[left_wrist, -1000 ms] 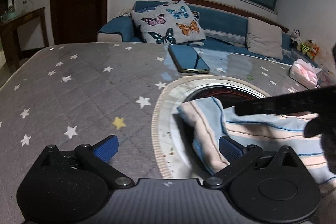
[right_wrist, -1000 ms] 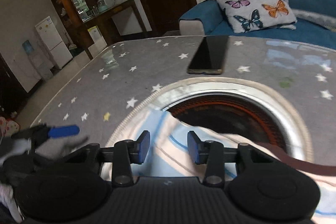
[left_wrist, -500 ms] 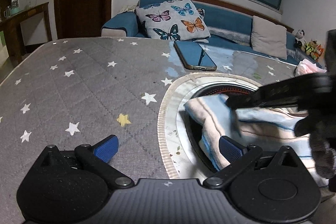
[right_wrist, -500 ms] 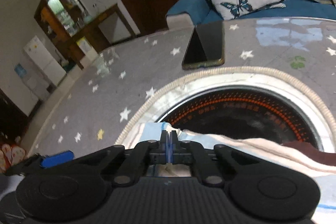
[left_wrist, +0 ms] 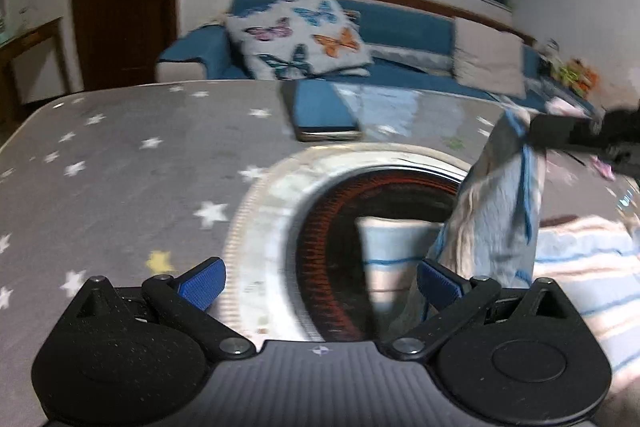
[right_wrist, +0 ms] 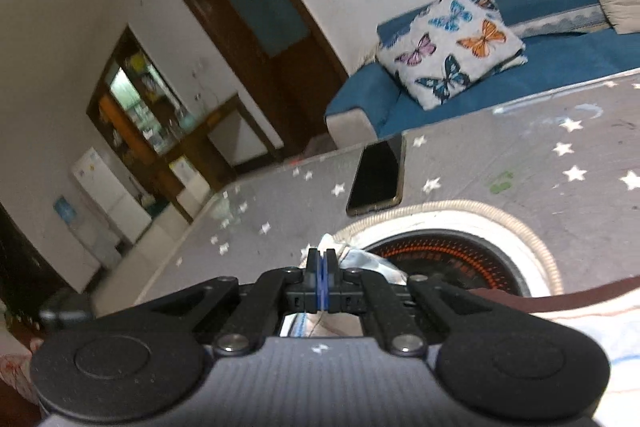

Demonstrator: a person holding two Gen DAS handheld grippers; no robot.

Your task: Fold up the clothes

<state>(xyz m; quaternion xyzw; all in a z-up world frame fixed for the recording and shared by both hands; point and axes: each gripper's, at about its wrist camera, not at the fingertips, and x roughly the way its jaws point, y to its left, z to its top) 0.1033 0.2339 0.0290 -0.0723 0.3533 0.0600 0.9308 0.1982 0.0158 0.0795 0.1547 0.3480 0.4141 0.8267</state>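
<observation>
A light blue, cream-striped garment [left_wrist: 500, 219] lies on the right of the star-patterned grey table [left_wrist: 132, 163], partly over a round dark glass inset [left_wrist: 384, 187]. My right gripper [right_wrist: 321, 267] is shut on a corner of the garment [right_wrist: 352, 255] and holds it lifted; in the left wrist view that right gripper [left_wrist: 532, 131] shows at the right edge with the cloth hanging from it. My left gripper [left_wrist: 320, 279] stands open low over the inset's rim, nothing between its blue pads [left_wrist: 202, 277], the hanging cloth just beside the right one.
A phone [left_wrist: 322, 115] lies face up beyond the inset, also in the right wrist view [right_wrist: 378, 179]. A blue sofa [left_wrist: 400, 23] with a butterfly cushion [left_wrist: 300, 35] stands behind the table. A door and a sideboard are at the left.
The right gripper closed on the garment's corner and has lifted it up and to the right. The left gripper, still open, has shifted right toward the inset.
</observation>
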